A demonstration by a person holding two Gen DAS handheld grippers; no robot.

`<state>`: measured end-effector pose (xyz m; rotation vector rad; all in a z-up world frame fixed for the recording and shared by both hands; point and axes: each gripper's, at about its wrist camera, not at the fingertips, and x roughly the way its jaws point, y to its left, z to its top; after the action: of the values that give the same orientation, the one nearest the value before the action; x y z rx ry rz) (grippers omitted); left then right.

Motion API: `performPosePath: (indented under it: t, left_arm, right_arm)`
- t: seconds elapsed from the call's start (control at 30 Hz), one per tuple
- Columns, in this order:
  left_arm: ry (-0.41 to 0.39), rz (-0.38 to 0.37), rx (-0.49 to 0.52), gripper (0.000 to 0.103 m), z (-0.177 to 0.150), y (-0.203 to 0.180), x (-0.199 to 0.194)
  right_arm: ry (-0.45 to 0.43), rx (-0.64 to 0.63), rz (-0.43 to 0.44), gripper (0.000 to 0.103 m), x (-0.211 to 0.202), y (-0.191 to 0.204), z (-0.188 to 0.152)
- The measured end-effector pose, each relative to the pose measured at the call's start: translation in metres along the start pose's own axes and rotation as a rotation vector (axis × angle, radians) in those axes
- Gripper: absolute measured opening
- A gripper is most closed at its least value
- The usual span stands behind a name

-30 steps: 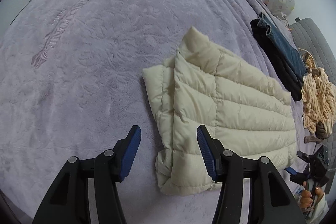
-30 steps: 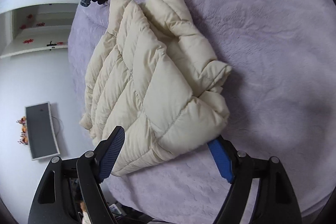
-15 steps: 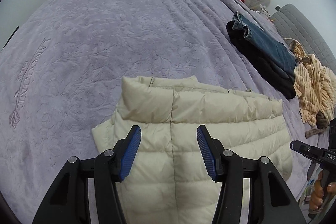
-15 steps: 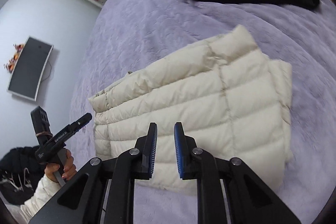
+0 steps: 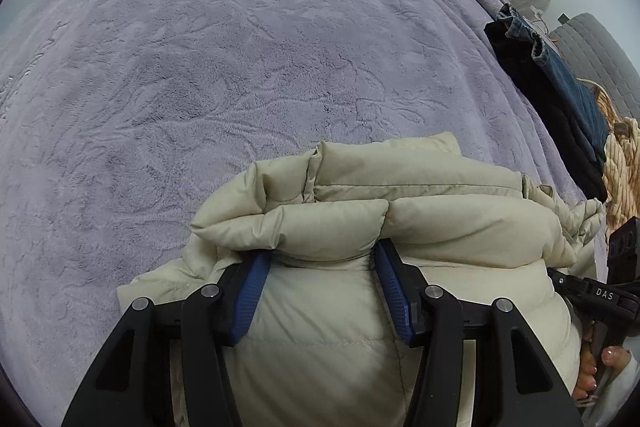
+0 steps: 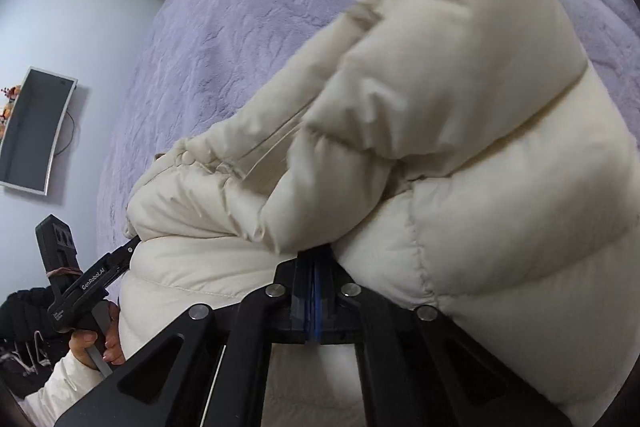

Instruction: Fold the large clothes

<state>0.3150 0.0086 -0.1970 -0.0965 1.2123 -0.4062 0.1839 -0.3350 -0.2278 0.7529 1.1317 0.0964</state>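
Cream puffer jacket (image 5: 400, 211) bunched on purple bed cover (image 5: 200, 67), near edge lifted. Left gripper (image 5: 324, 291) fingers wide apart, jacket fabric bulging between, no clear pinch. Right gripper (image 6: 314, 291) fingers pressed together w/ jacket (image 6: 460, 107) fabric draped over tips; actual clamp hidden, can't tell. Folded jeans (image 5: 568, 79) well apart at bed's far side

You get soft, even daylight in both views, with only faint shadows under the puffy cream quilted jacket (image 5: 400, 219). Fisheye bending curves the far lilac plush bedspread (image 5: 240, 47), dark corners vignette, and the jacket's upper folds smear with motion blur in your right view.
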Motion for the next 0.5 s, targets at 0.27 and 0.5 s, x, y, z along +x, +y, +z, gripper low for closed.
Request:
performPosePath:
  t: [0.27,0.5]
  left_arm:
    - [-0.026,-0.019,0.002,0.056,-0.003,0.003,0.01]
    - [-0.028,-0.002,0.016,0.056,-0.004,0.0,0.009]
  right_arm:
    - [-0.018,-0.041,0.019,0.0,0.016,-0.003,-0.004]
    - [-0.014,-0.039,0.015,0.0,0.012,-0.004,-0.01]
